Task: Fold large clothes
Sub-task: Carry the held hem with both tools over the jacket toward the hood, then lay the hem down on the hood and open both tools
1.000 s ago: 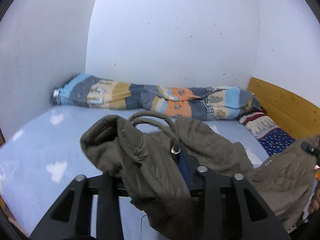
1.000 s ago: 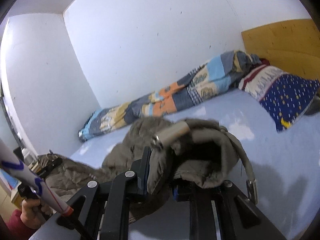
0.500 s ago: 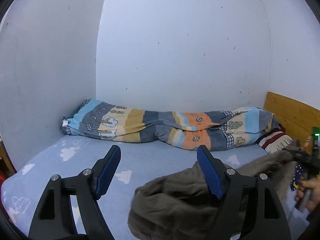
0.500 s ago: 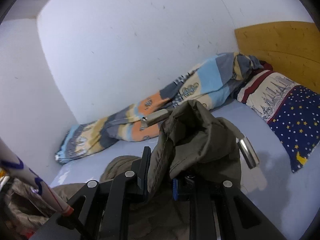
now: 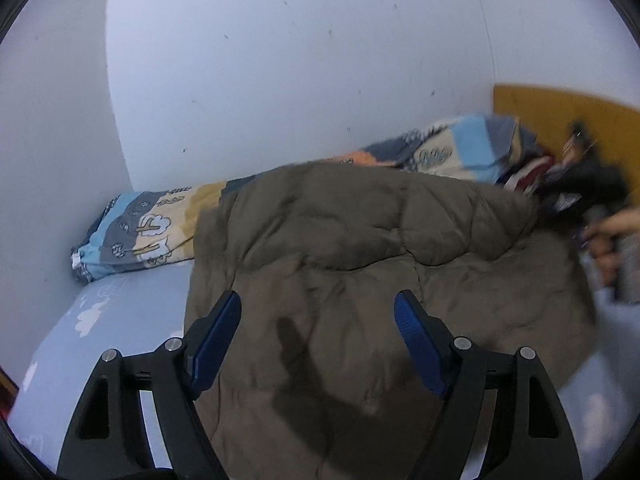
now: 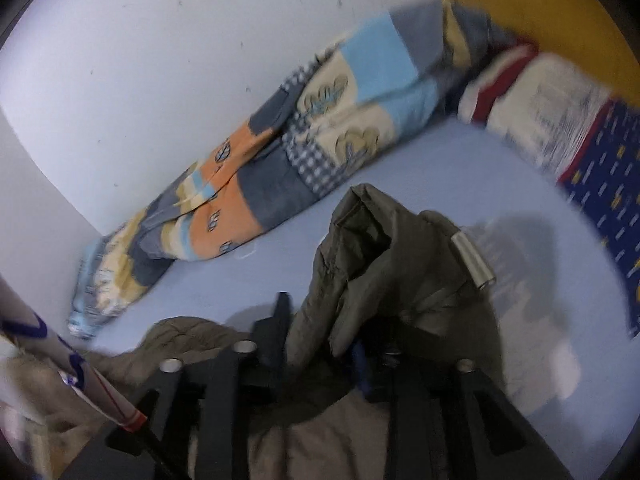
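Observation:
An olive-brown padded jacket (image 5: 360, 264) lies spread over the light blue bed sheet (image 5: 120, 320), its far edge lifted. My left gripper (image 5: 318, 332) is open and empty, its blue pads just above the jacket's near part. My right gripper (image 6: 320, 344) is shut on a bunched part of the jacket (image 6: 384, 264), with a drawstring and its metal tip (image 6: 472, 260) hanging beside it. The right gripper also shows blurred in the left wrist view (image 5: 580, 184), holding the jacket's far right edge.
A rolled patchwork quilt (image 5: 152, 232) lies along the white wall; it also shows in the right wrist view (image 6: 280, 160). A star-patterned pillow (image 6: 580, 132) sits by the wooden headboard (image 6: 540, 4). A white tube with blue marks (image 6: 60, 364) crosses the lower left.
My left gripper let go of the jacket and now hovers open over it. My right gripper swung right and down with its bunch of cloth, spreading the jacket flatter over the bed.

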